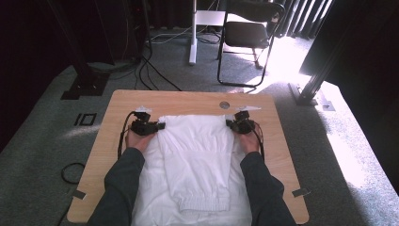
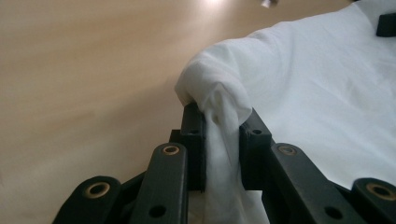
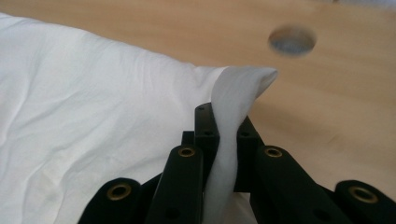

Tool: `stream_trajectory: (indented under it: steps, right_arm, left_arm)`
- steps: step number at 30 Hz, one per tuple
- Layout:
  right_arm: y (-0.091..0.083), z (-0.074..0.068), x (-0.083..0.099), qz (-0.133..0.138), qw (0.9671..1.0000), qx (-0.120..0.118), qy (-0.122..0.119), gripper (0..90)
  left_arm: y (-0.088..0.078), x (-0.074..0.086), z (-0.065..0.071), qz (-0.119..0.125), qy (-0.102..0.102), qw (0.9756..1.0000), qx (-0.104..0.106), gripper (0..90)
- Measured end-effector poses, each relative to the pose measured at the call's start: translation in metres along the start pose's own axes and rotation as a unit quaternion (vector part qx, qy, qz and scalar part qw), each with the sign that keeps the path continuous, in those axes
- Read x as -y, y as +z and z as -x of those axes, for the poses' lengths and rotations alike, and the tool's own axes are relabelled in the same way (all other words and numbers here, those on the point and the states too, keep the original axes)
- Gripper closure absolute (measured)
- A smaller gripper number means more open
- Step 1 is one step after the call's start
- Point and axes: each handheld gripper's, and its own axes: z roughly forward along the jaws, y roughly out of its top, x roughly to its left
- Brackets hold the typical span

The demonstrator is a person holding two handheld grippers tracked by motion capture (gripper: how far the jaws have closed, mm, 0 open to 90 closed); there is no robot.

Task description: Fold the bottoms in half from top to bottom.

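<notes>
White folded garment [image 1: 196, 155], softly creased, lies flat across wooden table [image 1: 122, 101].

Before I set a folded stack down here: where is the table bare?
Bare wood lies along the table's far edge beyond the white garment, round its round hole, and in strips down both sides. The middle is crowded: left gripper and right gripper each pinch a far corner.

Dark grey long sleeves [image 1: 123, 176] are worn on both forearms. The left tool [image 1: 161, 125] and right tool [image 1: 229, 123] are built of black linked bars fitted with brass-coloured eyelets [image 2: 171, 150], and a pale three-cornered plate is carried on top of each. Black cables [image 1: 123, 134] are seen trailing from both.
</notes>
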Motion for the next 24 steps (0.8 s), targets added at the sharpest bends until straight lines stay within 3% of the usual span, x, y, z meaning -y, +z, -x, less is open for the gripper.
stream_trajectory:
  steps: [3,6,10,15,21,24]
  right_arm:
    - [-0.021,0.002,-0.018,0.041,0.9991,0.003,-0.006,84.9]
    - [-0.044,0.002,-0.033,0.086,0.9962,0.002,-0.014,84.9]
    - [-0.067,-0.003,-0.038,0.111,0.9931,-0.003,-0.038,84.7]
    - [-0.089,-0.012,-0.016,0.127,0.9898,-0.019,-0.061,84.6]
    - [-0.125,-0.03,0.03,0.149,0.9842,-0.039,-0.088,84.2]
    - [-0.137,-0.034,0.055,0.153,0.9836,-0.048,-0.081,84.0]
  left_arm:
    - [-0.016,-0.021,0.008,0.036,0.016,0.9992,0.001,77.7]
    - [-0.031,-0.037,0.015,0.069,0.029,0.9972,0.006,77.9]
    - [-0.047,-0.04,0.027,0.087,0.05,0.9949,0.007,78.0]
    - [-0.068,-0.02,0.043,0.108,0.068,0.9915,0.023,78.0]
    - [-0.098,0.02,0.07,0.122,0.092,0.9874,0.039,77.8]
    - [-0.106,0.044,0.083,0.123,0.089,0.9868,0.055,77.6]
